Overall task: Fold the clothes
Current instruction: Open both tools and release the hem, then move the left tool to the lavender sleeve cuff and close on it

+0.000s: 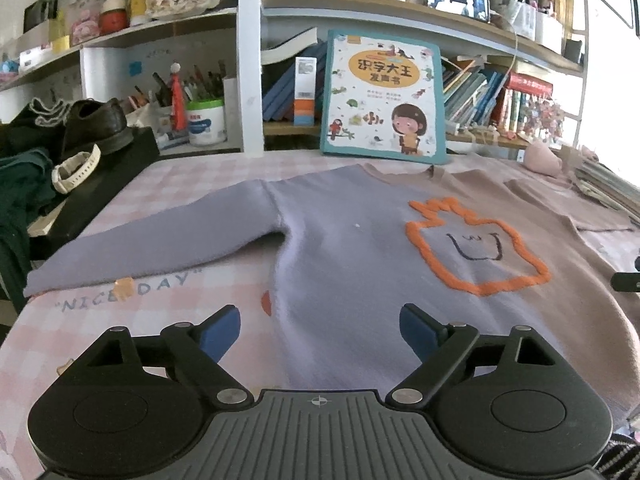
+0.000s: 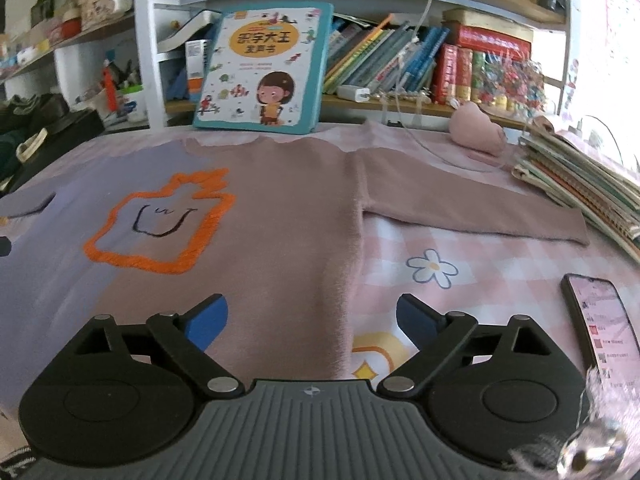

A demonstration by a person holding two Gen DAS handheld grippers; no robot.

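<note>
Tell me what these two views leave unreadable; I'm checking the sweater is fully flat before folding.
- Sweater hem: in both views, hidden behind the gripper bodies at the bottom edge.
- Purple sleeve cuff: in the left wrist view, near the fisheye edge, too warped to judge.
- Pink sleeve cuff: in the right wrist view, it lies by the book stack; contact is unclear.
- Phone screen text: too small.

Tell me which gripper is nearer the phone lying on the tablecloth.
Right. The right gripper hovers open over the sweater's pink edge, the phone just beside it. The left gripper is over the purple side.
</note>
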